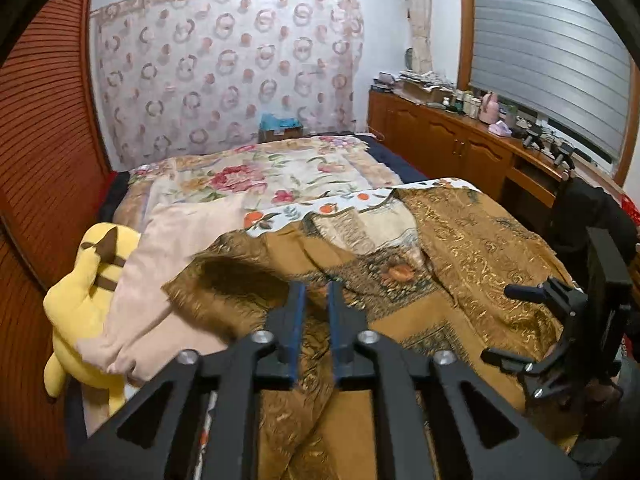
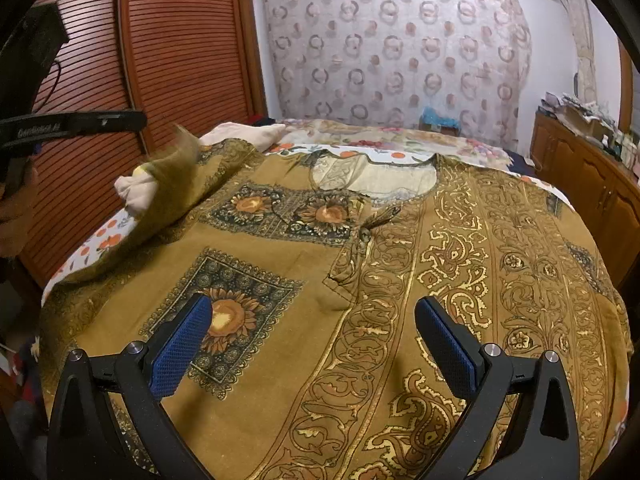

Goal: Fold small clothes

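Left tool [image 1: 317,292] hangs over the garment with its blue pads a narrow gap apart; we see no cloth pinched between them. Our right tool [image 2: 313,336] hovers low over the same cloth, its jaws spread wide and empty.

We find the mustard printed tunic [image 2: 360,280] spread front-up across the bed [image 1: 260,172], neckline toward the far wall. Its left sleeve [image 2: 176,184] looks lifted and blurred, falling across the body.

We judge the tunic thin, light and limp: it will drape, wrinkle and slide on the sheet beneath, so it needs pinching at hems, sleeve ends or shoulder seams rather than mid-panel. The small tie at the chest [image 2: 366,232] could snag a pad.

A yellow plush toy [image 1: 84,300] and a pink pillow [image 1: 168,272] crowd the bed's left edge, close to where that sleeve lands. A wooden cabinet [image 1: 460,140] with clutter stands well apart on the right.
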Demonstrator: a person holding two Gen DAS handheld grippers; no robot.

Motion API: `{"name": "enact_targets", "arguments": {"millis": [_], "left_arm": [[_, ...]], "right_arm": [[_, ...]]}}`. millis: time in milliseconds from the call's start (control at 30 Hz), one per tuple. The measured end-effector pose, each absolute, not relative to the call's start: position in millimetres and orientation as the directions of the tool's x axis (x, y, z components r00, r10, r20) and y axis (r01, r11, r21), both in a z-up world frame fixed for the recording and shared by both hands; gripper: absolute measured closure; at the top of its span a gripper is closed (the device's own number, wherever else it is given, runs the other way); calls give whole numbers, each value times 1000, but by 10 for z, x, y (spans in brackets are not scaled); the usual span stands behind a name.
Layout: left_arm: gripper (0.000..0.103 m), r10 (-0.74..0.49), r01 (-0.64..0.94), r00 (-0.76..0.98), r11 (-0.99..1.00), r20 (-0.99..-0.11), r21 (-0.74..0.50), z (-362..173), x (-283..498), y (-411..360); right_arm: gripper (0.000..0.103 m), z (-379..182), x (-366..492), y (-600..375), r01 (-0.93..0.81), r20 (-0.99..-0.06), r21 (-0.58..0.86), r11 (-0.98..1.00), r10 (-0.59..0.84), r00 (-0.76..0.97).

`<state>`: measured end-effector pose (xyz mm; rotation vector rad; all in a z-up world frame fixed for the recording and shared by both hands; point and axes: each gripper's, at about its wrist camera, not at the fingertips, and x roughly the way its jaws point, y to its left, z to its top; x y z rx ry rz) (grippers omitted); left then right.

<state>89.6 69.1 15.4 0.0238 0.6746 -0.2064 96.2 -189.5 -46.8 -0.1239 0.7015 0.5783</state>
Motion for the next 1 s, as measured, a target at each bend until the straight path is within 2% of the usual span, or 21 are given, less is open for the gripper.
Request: {"name": "enact_targets", "arguments": {"millis": [33, 167, 200, 333, 567, 700, 1000], "left_arm": [[65, -183, 195, 764, 980, -619, -50, 142, 867, 678], [51, -174, 170, 762, 983, -624, -66, 10, 752, 786], [44, -165, 158, 759, 985, -630, -69, -45, 725, 829], [44, -138, 115, 724, 990, -676, -80, -333, 706, 956], [44, -70, 45, 676, 998, -733, -54, -710, 750, 1157], [44, -56, 18, 649, 998, -759, -59, -863, 804, 1256], [42, -50, 18, 654, 999, -755, -50, -990, 817, 1250]], "right_arm": [[0, -468, 963, -1889, -541, -641, 81, 837, 459, 615], [0, -461, 979, -1886, -547, -644, 98, 832, 472, 603], [0, -460, 986, -1892, -550, -646, 105, 828, 478, 596], [1, -424, 1034, -1889, -567, -649, 127, 814, 501, 573], [12, -177, 1196, -1624, -639, -637, 66, 766, 525, 564], [15, -110, 1399, -1345, -685, -649, 42, 728, 541, 535], [22, -268, 1954, -634, -757, -690, 68, 650, 578, 435]]}}
